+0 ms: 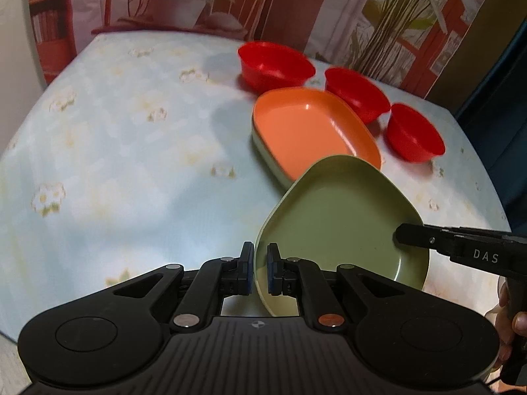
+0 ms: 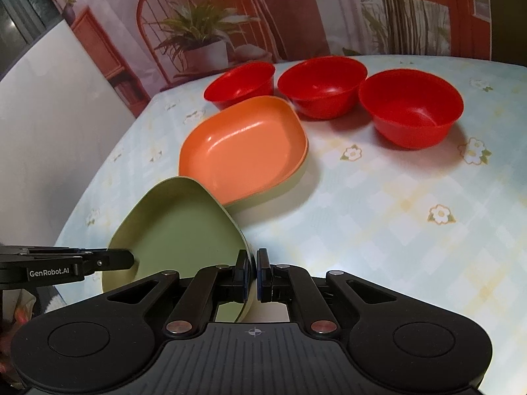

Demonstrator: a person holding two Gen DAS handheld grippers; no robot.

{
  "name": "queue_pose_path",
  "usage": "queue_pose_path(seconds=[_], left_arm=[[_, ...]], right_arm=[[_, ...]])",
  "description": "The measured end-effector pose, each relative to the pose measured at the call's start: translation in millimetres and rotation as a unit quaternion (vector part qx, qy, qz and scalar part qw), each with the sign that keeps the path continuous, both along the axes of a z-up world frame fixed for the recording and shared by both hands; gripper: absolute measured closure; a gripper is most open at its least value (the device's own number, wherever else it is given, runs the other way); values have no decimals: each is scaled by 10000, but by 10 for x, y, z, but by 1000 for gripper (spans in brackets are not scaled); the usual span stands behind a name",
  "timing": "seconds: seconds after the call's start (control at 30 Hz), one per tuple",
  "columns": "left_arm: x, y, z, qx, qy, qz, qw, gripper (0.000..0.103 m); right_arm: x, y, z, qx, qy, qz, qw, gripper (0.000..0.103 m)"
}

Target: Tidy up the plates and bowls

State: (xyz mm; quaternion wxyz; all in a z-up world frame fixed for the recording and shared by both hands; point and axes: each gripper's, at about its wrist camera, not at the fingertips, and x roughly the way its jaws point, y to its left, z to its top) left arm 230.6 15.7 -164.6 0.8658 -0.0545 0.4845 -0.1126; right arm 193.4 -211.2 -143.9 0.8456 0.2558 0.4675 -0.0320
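The left gripper point(image 1: 260, 270) is clamped on the near left rim of a green plate point(image 1: 339, 220), one pad outside the wall and one inside. The right gripper point(image 2: 256, 275) pinches the opposite rim of the same green plate point(image 2: 178, 227), its fingers nearly together with the plate's edge between them. In the left wrist view the right gripper shows as a black finger reaching over the plate's right edge; in the right wrist view the left one reaches in from the left the same way.

The green plate is tilted, and its far corner overlaps the near edge of an orange plate point(image 2: 243, 154). That orange plate point(image 1: 313, 128) sits nested in another pale green plate point(image 1: 263, 146), whose wall shows beneath it, on the worktop point(image 2: 378, 230), which carries a pale blue cloth with small white flowers.

Behind the plates stand three red bowls in a row, upright and apart from one another: the left bowl point(image 2: 242, 80), the middle bowl point(image 2: 324, 84) just beside the orange plate's far corner, and the right bowl point(image 2: 411, 105).
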Motion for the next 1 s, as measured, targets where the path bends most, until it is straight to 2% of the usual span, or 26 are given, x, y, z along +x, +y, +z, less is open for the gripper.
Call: queue_pose_path(seconds=[0.13,0.4,0.73,1.0], left_arm=[[230,-47,155,37,-242,-4,9997,94],[793,-192,250,310,-463,-24,9984,94],[1235,-373,152,501,-487,-249,9972,93],[1432,-406,20,632,-405,-323,9967,89]], right_arm=[[92,-90,51,76,-78,-129,9999,99],[438,-351,79,297,-120,-493,9983,98],[669,-570,-94,376,-28,-1031,9940,97],[745,-562,-216,342,96,-1120,9931,95]])
